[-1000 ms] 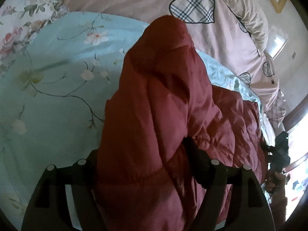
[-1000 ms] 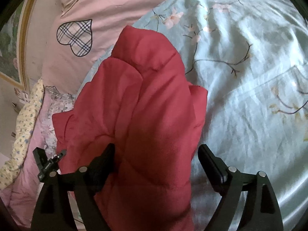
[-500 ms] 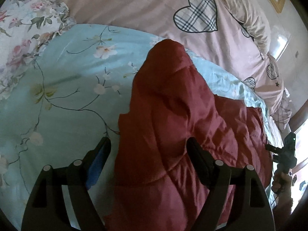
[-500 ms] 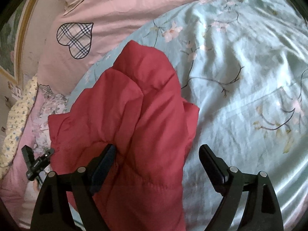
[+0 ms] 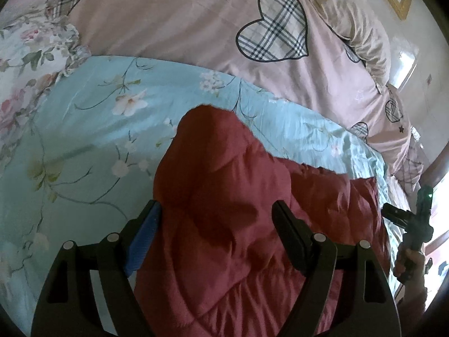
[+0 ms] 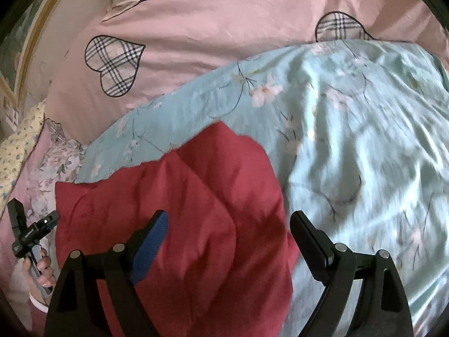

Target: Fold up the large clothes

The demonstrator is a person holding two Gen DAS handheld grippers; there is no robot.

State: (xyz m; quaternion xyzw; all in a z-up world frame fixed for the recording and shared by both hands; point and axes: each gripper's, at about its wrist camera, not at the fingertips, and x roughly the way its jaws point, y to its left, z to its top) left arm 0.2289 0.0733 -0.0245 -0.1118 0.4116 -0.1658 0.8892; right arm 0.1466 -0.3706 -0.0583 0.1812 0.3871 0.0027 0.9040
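Puffy quilted red jacket (image 5: 238, 224) on satiny floral sheet (image 5: 84, 129), both grippers' fingers (image 5: 144, 237) spread apart, empty

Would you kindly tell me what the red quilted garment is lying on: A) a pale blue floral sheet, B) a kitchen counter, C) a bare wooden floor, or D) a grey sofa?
A: the red quilted garment rests on the pale blue floral sheet, with pink bedding behind.

The red jacket (image 5: 224, 224) is quilted, faintly shiny cloth; the floral blue sheet (image 6: 364, 140) looks smooth and satiny.
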